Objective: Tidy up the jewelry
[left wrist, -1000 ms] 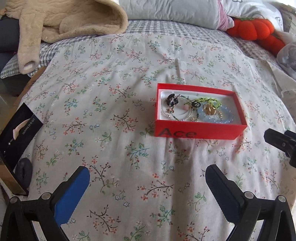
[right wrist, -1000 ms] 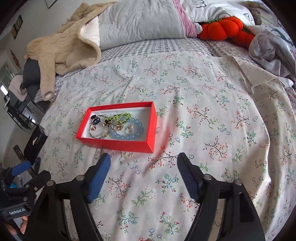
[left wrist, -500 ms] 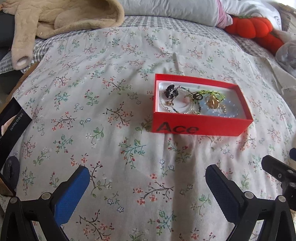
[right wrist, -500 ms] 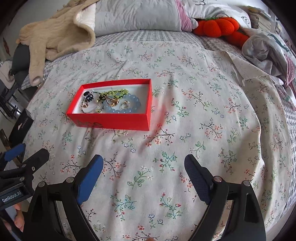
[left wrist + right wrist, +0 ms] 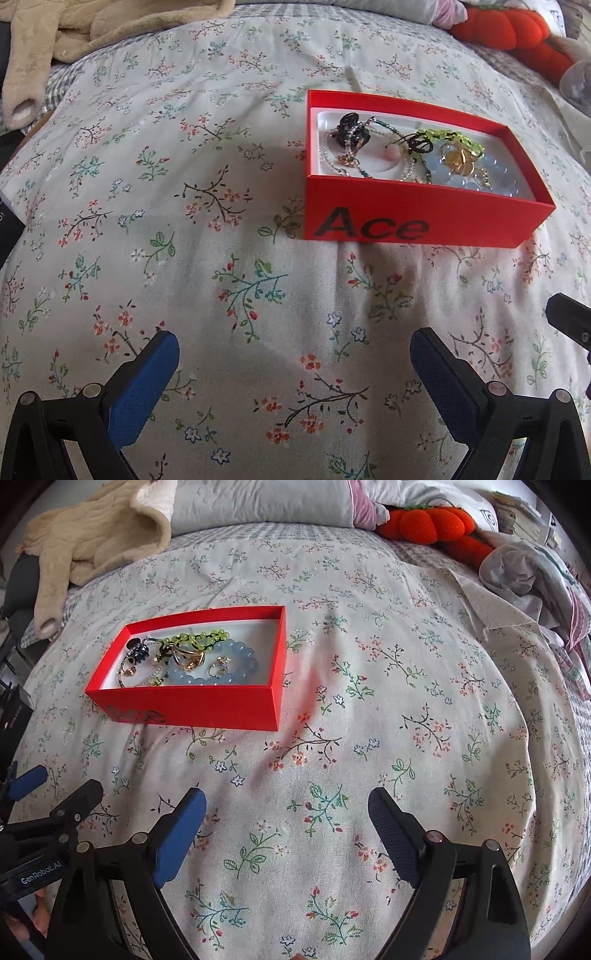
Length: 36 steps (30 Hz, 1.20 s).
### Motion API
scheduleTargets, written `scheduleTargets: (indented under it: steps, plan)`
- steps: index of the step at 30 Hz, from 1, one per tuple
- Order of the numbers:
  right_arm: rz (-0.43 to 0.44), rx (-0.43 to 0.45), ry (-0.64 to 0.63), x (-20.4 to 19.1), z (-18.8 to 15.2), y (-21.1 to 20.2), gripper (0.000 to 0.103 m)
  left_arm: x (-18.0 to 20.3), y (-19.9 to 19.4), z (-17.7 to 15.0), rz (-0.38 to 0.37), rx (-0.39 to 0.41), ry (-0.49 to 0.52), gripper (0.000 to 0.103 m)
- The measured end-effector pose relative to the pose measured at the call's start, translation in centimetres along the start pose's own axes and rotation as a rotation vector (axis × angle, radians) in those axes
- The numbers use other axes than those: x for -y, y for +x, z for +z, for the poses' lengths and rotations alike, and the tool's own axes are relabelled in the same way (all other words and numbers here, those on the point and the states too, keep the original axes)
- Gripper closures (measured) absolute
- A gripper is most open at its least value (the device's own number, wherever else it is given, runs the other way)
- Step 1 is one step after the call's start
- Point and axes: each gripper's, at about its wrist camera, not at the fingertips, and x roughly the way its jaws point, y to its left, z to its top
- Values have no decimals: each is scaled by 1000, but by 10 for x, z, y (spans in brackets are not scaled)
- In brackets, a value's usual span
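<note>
A red box (image 5: 417, 225) marked "Ace" lies on the floral bedspread, also in the right wrist view (image 5: 207, 705). It holds tangled jewelry: a pale blue bead bracelet (image 5: 221, 664), a green bead strand (image 5: 195, 637), a gold ring piece (image 5: 460, 160), a dark flower piece (image 5: 349, 127) and thin chains. My left gripper (image 5: 293, 354) is open and empty, short of the box. My right gripper (image 5: 286, 812) is open and empty, to the right of the box's near corner.
A beige fleece garment (image 5: 92, 542) lies at the back left. A grey pillow (image 5: 266, 502) and an orange plush pumpkin (image 5: 432, 520) lie at the back. Crumpled clothes (image 5: 532, 568) lie at the right. A black box (image 5: 14, 716) stands off the bed's left edge.
Both grippers have moved forward toward the red box, which now looks larger in both views. Both stay open and empty.
</note>
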Motion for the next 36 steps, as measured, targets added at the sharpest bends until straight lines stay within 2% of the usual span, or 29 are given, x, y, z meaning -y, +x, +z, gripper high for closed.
scheduleTargets:
  steps: [6,11,36]
  plan:
    - [-45,-22,-43,-7,2,11,12,8,2,3,7,45,45,0]
    - [-82,-9,-55,-10,-3,10,12,5,14,2,19,9,32,0]
    - [-44,9,-39,-25,-18,-13,12,1,-10,-7,22,37,14,0]
